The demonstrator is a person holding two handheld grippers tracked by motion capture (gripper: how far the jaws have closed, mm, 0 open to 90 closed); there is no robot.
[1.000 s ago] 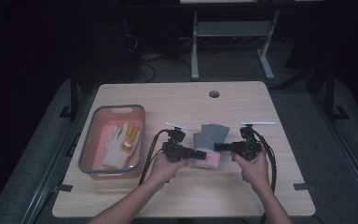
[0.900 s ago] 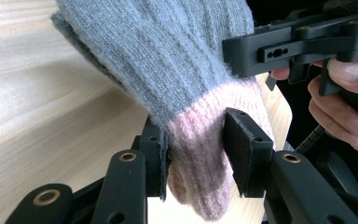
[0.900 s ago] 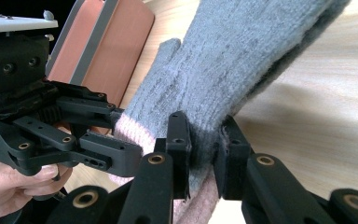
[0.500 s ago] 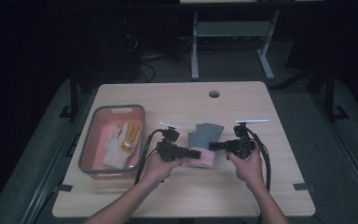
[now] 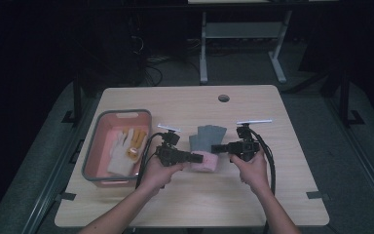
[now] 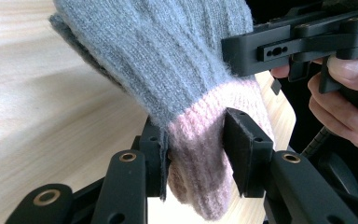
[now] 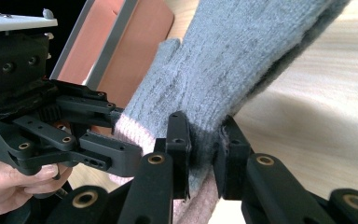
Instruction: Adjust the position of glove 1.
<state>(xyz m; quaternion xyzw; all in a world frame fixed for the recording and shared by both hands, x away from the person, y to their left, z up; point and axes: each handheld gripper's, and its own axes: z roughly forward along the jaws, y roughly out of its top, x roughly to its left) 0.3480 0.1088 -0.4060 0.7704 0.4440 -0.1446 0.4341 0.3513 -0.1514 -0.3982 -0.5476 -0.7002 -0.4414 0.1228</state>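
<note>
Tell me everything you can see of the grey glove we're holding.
The grey glove is knitted and fuzzy, with a pink ribbed cuff. It lies mid-table, fingers pointing away from the person, right of the pink bin. The left gripper is shut on the cuff; the right gripper pinches its other edge where grey meets pink.

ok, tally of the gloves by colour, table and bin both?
Grey knit glove with pink cuff, held between both tools: 1
White fabric glove in the pink plastic bin: 1
Yellow glove in the bin: 1
Total: 3
</note>
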